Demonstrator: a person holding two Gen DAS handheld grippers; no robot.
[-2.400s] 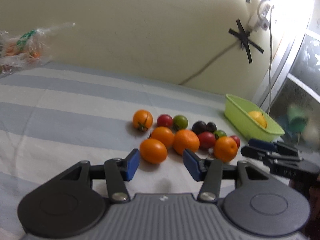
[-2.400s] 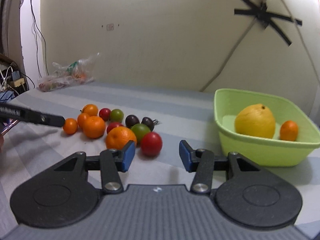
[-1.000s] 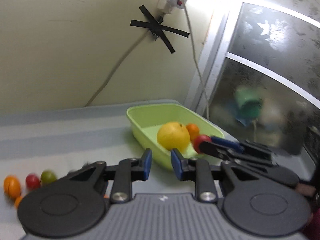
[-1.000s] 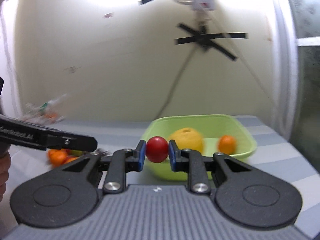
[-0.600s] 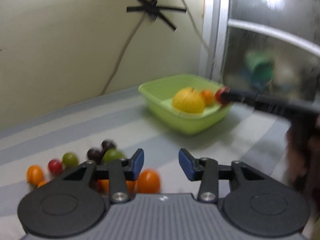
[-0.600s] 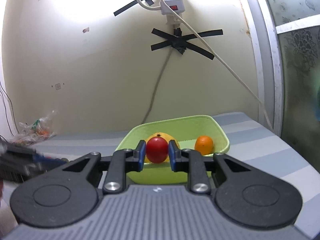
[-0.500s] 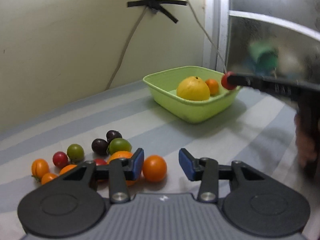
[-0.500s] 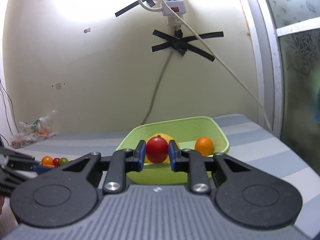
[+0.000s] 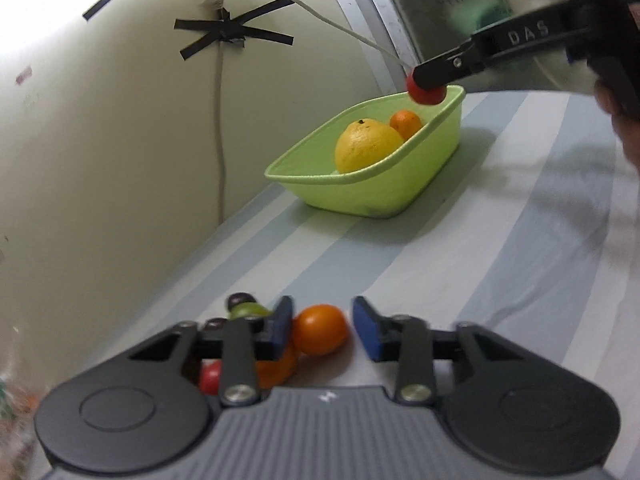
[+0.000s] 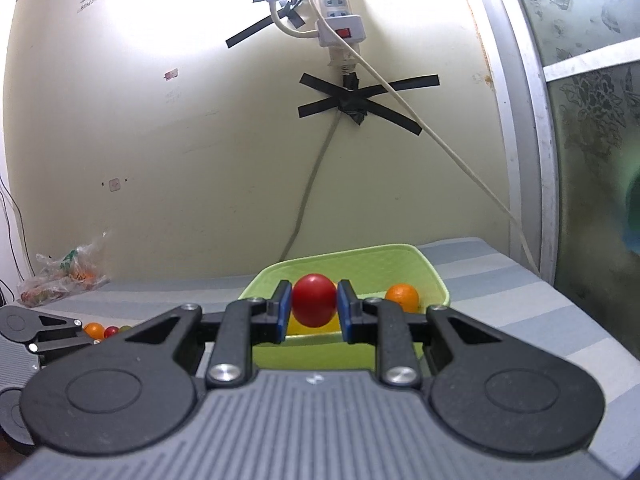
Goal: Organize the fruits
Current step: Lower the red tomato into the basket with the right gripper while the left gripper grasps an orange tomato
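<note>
Landmark: the green basket (image 9: 372, 196), standing on the striped surface (image 9: 460, 280) near the wall.
Right gripper (image 10: 313, 311): clenched on a red tomato (image 10: 313, 300); a second ago it was beside the basket, now it hangs over the near rim.
Red tomato, seen from the left wrist camera: just above the far corner of the basket (image 9: 426, 94), not yet inside.
Inside the basket: a large yellow citrus (image 9: 368, 146) and a small orange (image 9: 406, 122), touching each other.
Left gripper (image 9: 322, 328): released, jaws wide; it has swung back from the basket to the fruit pile and now has an orange tomato (image 9: 320, 329) between its jaws, apart from the right pad.
Pile: well apart from the basket, with more orange, red, green and dark fruits behind the left pad.
Meaning: one delivery is almost finished; I judge the release comes next, while the left side is ready to close on its fruit.
</note>
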